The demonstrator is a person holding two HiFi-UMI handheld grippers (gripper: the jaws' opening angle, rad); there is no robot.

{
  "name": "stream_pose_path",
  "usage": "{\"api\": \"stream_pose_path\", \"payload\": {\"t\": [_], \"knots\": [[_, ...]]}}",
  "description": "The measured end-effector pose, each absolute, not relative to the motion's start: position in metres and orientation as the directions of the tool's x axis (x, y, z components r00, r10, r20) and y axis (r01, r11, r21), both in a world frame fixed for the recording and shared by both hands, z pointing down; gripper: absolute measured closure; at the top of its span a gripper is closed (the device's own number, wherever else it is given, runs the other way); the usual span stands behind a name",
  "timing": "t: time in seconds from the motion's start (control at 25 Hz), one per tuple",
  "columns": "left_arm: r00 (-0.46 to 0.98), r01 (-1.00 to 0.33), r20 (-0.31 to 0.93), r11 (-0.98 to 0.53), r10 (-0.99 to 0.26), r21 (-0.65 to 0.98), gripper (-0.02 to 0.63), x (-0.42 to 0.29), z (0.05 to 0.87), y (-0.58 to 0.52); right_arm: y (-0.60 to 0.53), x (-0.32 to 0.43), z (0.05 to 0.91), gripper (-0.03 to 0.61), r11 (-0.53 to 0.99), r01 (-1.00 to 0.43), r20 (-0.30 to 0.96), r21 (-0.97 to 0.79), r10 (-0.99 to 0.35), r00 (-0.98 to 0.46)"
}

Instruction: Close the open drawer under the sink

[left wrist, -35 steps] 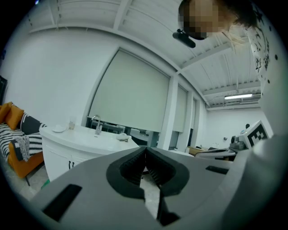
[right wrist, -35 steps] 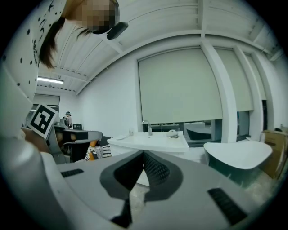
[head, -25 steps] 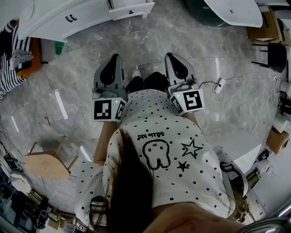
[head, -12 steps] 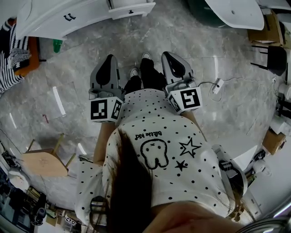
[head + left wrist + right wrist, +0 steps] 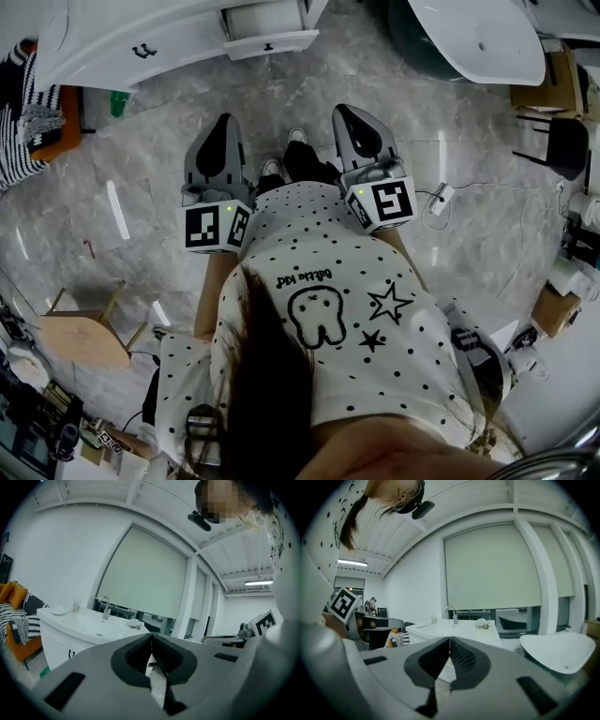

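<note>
White drawer (image 5: 270, 28) stands open at twelve o'clock; left tongs (image 5: 222, 127) and right tongs (image 5: 349, 117) are pressed together, empty, well apart from it.

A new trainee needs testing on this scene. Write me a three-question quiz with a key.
1. True or false: the left gripper is shut with nothing between its jaws.
2. In the head view, the open drawer is: A, out ahead on the vanity, untouched; B, clamped in the right gripper; C, behind the person.
3. Name the wooden thing on the floor at the head view's lower left.
Key: 1 true; 2 A; 3 stool.
</note>
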State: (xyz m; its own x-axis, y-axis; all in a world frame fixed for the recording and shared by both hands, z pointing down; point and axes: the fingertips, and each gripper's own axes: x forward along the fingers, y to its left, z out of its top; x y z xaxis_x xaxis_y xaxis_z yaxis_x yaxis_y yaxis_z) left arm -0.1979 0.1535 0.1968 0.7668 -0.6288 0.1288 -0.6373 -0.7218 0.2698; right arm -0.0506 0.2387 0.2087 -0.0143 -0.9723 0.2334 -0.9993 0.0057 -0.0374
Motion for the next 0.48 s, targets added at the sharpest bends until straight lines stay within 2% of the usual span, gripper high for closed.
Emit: {"api": "stream_pose_path", "payload": {"t": [0.48], "knots": [[0.746,-0.66,0.115,-0.703,-0.657,0.264,0.607,-0.14,0.192,0.128,0.221,0.02,0.205,0.566,0.003,-1.0,0.221,-0.02,-0.975,-0.008]]}}
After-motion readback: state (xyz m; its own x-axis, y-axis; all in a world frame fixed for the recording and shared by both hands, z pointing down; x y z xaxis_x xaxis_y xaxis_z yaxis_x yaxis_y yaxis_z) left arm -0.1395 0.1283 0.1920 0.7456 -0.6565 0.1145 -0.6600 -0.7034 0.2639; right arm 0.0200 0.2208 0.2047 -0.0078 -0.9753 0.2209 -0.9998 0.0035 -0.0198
